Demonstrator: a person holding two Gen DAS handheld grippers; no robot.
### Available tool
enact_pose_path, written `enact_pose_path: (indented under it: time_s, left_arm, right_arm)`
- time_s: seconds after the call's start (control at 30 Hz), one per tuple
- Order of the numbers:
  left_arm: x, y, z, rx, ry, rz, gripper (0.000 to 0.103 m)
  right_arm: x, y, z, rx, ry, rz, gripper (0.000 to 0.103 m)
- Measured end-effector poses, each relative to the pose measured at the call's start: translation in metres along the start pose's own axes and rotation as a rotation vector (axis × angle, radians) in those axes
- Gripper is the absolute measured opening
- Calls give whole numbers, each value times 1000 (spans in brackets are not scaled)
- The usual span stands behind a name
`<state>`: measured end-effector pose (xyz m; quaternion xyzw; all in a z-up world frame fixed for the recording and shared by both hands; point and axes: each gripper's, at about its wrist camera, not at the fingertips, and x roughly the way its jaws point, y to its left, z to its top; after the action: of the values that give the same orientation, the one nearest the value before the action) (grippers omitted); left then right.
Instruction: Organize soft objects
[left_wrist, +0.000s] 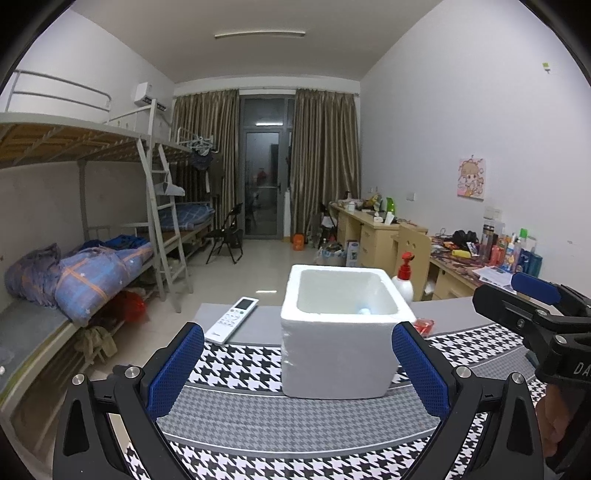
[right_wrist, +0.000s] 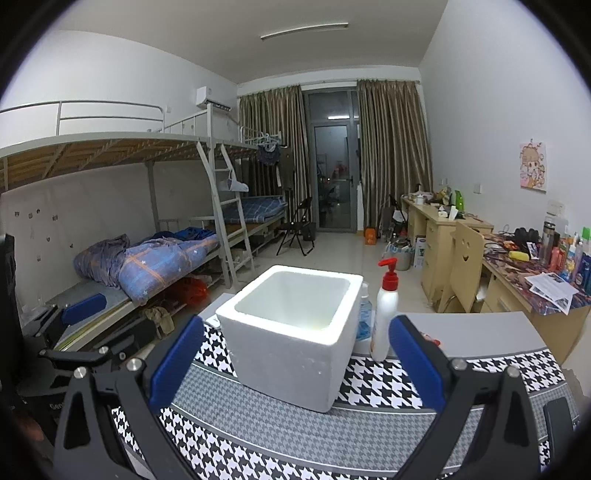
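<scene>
A white foam box (left_wrist: 341, 332) stands open on a houndstooth cloth (left_wrist: 295, 417) on the table; it also shows in the right wrist view (right_wrist: 291, 332). A small pale object (left_wrist: 364, 311) lies inside it at the near right wall. My left gripper (left_wrist: 297, 369) is open and empty, just in front of the box. My right gripper (right_wrist: 295, 363) is open and empty, also just in front of the box. The right gripper shows at the right edge of the left wrist view (left_wrist: 535, 295); the left gripper shows at the left edge of the right wrist view (right_wrist: 79, 314).
A white remote (left_wrist: 236, 318) lies left of the box. A red-capped pump bottle (right_wrist: 386, 314) stands right of it, with a small red object (left_wrist: 424, 325) nearby. Bunk beds (left_wrist: 74, 221) line the left wall and cluttered desks (right_wrist: 517, 266) the right.
</scene>
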<state>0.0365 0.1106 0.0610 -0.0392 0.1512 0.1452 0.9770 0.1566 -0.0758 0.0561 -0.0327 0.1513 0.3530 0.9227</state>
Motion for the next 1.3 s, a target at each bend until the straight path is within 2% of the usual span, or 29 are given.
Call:
enact_pose_path:
  time_s: [0.3, 0.6, 0.83, 1.3]
  left_arm:
    - [-20, -8, -13, 4, -41, -28, 102]
    - [-33, -11, -30, 2, -80, -37, 102]
    - [-34, -14, -43, -3, -71, -28, 102]
    - [-34, -21, -61, -11, -58, -60, 102]
  right_arm:
    - [-23, 1, -17, 4, -39, -6, 102]
    - [-39, -4, -39, 21, -63, -55, 102]
    - [-40, -9, -59, 50, -49, -59, 102]
    - [-47, -20, -83, 78, -46, -92, 102]
